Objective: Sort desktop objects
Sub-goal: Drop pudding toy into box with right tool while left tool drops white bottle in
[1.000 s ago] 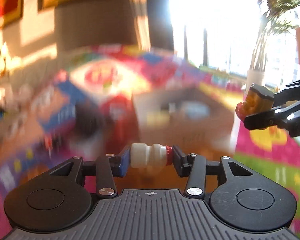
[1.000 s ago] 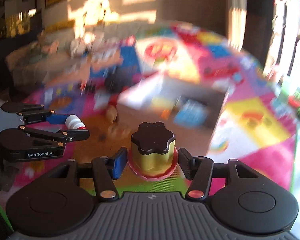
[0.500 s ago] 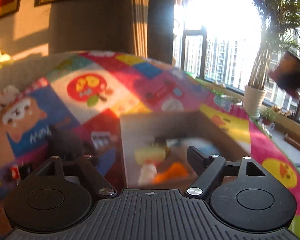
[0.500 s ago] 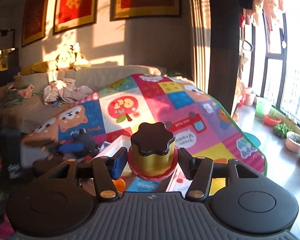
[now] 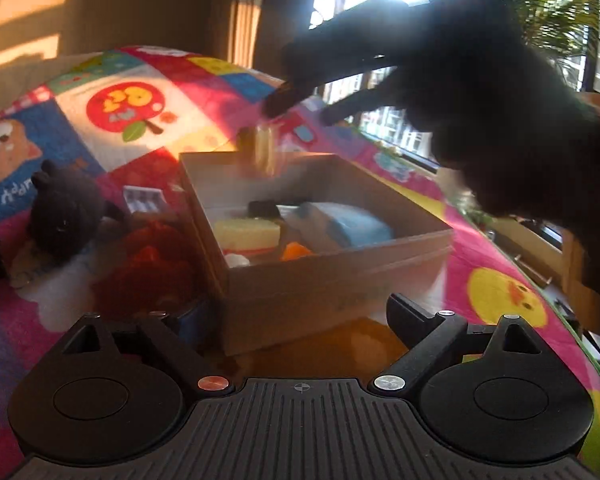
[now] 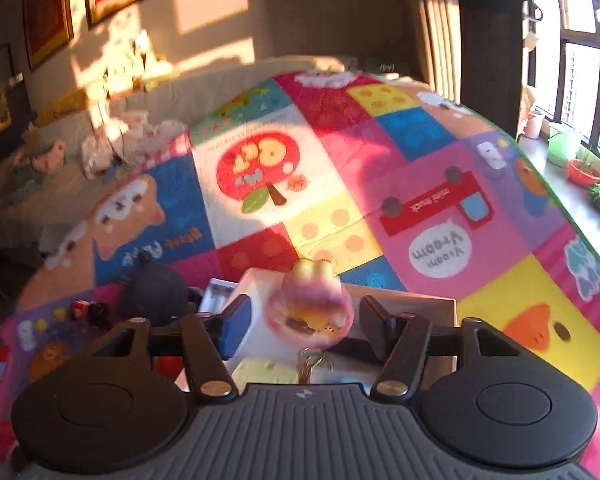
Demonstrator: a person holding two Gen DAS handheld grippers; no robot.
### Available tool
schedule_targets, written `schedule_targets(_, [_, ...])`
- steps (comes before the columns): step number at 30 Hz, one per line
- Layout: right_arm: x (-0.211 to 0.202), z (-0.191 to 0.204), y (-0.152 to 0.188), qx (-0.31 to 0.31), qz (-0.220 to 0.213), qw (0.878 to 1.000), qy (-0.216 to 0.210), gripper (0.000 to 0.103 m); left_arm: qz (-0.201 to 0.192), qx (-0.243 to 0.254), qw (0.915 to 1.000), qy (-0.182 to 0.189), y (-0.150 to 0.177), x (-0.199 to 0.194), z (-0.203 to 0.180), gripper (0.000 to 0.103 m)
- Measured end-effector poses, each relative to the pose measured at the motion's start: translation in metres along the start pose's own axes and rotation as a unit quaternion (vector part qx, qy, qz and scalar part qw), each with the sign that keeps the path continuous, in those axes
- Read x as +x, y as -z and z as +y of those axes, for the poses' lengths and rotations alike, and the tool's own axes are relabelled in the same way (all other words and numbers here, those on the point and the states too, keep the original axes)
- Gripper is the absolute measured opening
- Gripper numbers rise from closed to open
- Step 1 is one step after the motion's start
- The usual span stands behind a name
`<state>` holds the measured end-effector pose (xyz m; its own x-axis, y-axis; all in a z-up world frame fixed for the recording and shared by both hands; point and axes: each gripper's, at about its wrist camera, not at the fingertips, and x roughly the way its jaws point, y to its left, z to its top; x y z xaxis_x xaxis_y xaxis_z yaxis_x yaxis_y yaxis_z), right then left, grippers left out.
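Note:
A cardboard box [image 5: 332, 276] sits on the colourful mat and holds a yellow sponge [image 5: 247, 233], a blue item [image 5: 358, 228], an orange piece [image 5: 295, 251] and other small things. My left gripper [image 5: 296, 320] is open and empty in front of the box. My right gripper [image 6: 306, 316] is open above the box [image 6: 416, 308]; it shows as a dark silhouette [image 5: 296, 106] in the left wrist view. The yellow toy with a red base [image 6: 310, 306] is blurred between the open fingers, falling; it also shows blurred above the box's far wall [image 5: 260, 152].
A black plush toy [image 5: 66, 214] and a red toy [image 5: 152, 268] lie left of the box, with a small white packet [image 5: 144, 200] behind them. A sofa with soft toys [image 6: 112, 136] is at the back. Windows and potted plants [image 6: 584, 168] are to the right.
My left gripper opened and the white bottle left it into the box. My right gripper moved over the box and opened, letting go of the yellow toy.

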<state>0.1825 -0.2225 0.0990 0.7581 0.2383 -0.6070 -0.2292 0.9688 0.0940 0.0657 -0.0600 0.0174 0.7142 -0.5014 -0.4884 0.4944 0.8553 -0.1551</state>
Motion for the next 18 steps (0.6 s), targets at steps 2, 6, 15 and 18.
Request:
schedule_targets(2, [0.014, 0.007, -0.003, -0.021, 0.007, 1.0, 0.007, 0.061, -0.008, 0.001, 0.9996, -0.027, 0.005, -0.008, 0.001, 0.095])
schedule_targets(6, [0.022, 0.015, -0.006, -0.043, 0.013, 0.999, -0.017, 0.061, -0.016, -0.036, 0.9935, -0.107, 0.015, -0.02, 0.018, 0.095])
schedule_targets(15, [0.029, 0.033, -0.028, -0.046, 0.043, 0.993, -0.105, 0.055, 0.01, -0.109, 0.979, -0.172, 0.02, -0.015, 0.041, 0.092])
schedule_targets(18, [0.048, 0.048, -0.038, -0.034, 0.074, 0.991, -0.105, 0.038, -0.026, -0.112, 0.9794, -0.166, 0.025, -0.027, 0.041, 0.095])
